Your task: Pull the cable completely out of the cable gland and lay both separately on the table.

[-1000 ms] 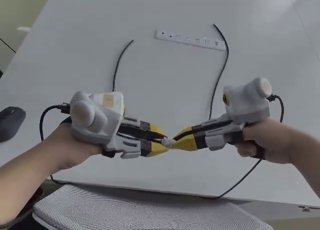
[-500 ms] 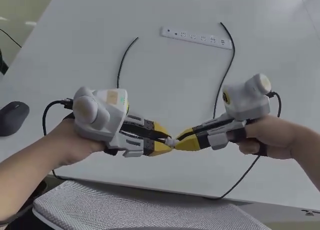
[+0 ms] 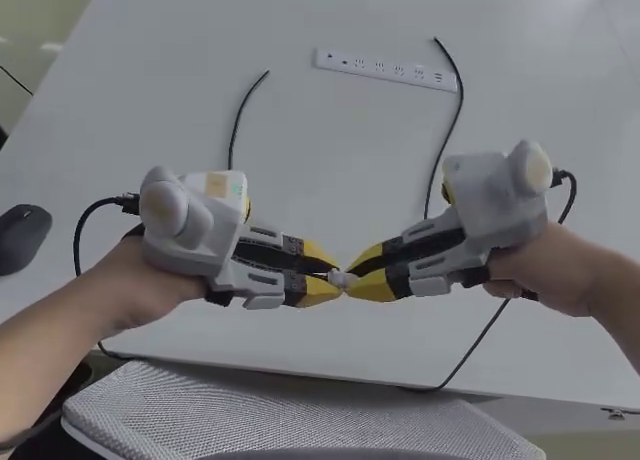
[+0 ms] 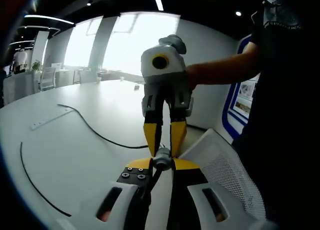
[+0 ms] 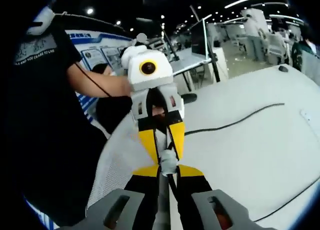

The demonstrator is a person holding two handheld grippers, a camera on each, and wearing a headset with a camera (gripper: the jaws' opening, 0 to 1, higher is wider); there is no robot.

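A small pale grey cable gland (image 3: 343,278) hangs in the air between two yellow-tipped grippers that meet tip to tip above the near table edge. My left gripper (image 3: 330,280) comes in from the left and is shut on a thin black cable (image 4: 154,179) that runs back between its jaws from the gland (image 4: 161,160). From the right, my right gripper (image 3: 356,279) is shut on the gland (image 5: 168,162). The right gripper (image 4: 162,149) faces the left gripper view, and the left gripper (image 5: 163,152) faces the right gripper view.
On the white table (image 3: 330,170) lie a white power strip (image 3: 385,70) and two loose black cables (image 3: 240,120) (image 3: 445,130). A dark mouse (image 3: 20,238) sits at the left edge. A grey mesh chair (image 3: 260,420) stands under the grippers.
The right gripper's body has lifted and tilted, so it now slopes down toward the gland. Both grippers have stayed tip to tip on the gland; the head camera has shifted a little.
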